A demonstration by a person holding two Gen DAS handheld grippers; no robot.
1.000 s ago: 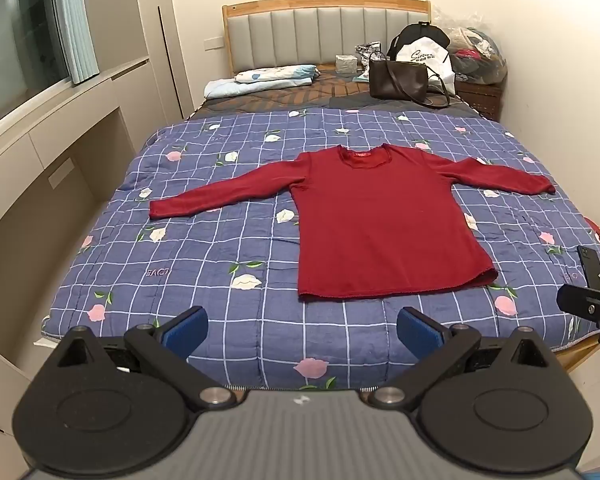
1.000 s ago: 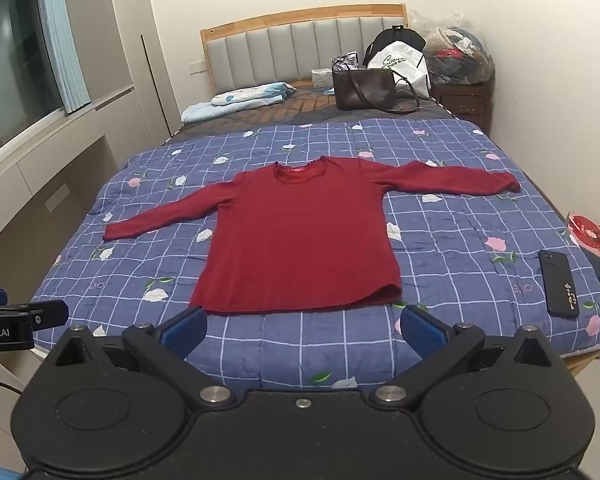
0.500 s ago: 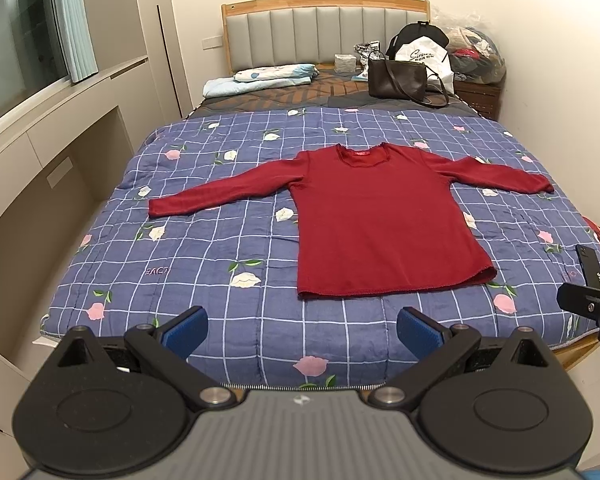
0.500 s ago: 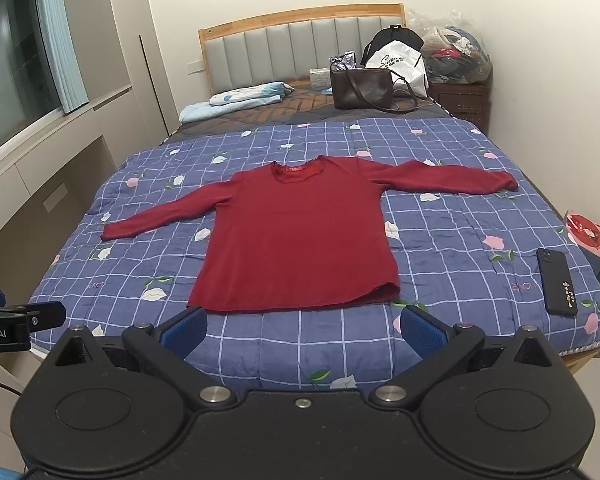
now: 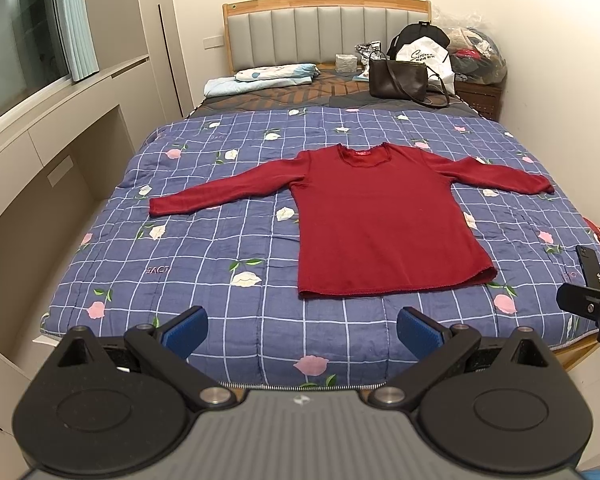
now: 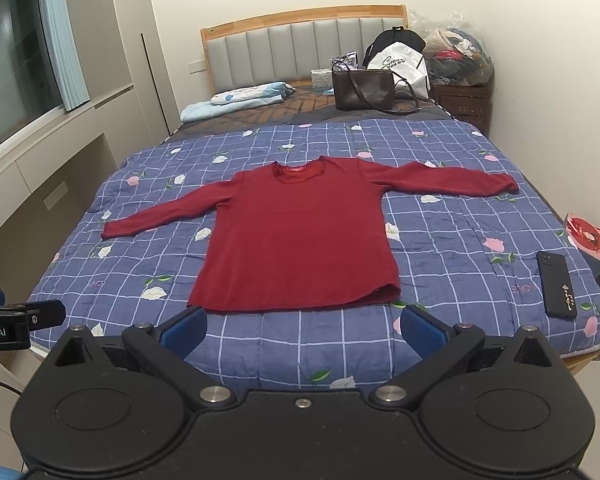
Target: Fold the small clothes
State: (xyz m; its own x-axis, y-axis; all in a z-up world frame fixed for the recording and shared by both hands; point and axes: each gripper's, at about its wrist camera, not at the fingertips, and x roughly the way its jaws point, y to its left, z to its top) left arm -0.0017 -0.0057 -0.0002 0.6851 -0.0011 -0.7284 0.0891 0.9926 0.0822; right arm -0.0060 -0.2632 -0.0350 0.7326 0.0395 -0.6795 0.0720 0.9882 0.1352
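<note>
Change since a second ago: barely anything, both views have just crept a touch closer to the bed, nothing on it has shifted.
Left claw (image 5: pixel 302 330): we've got it spread wide, blue pads well apart, pinching nothing, hovering short of the foot edge.
Right claw (image 6: pixel 302 330): same deal, wide open and empty.
Red sweater (image 5: pixel 374 220): ahead of both claws, flat on the quilt (image 5: pixel 204 264), sleeves stretched out sideways, hem nearest us, probably laid out like that so we can fold it cleanly.
Phone (image 6: pixel 556 284): off to the right of the right claw, near the quilt's edge, well apart from the sweater.
Next, we reckon: reach in for a sleeve.
</note>
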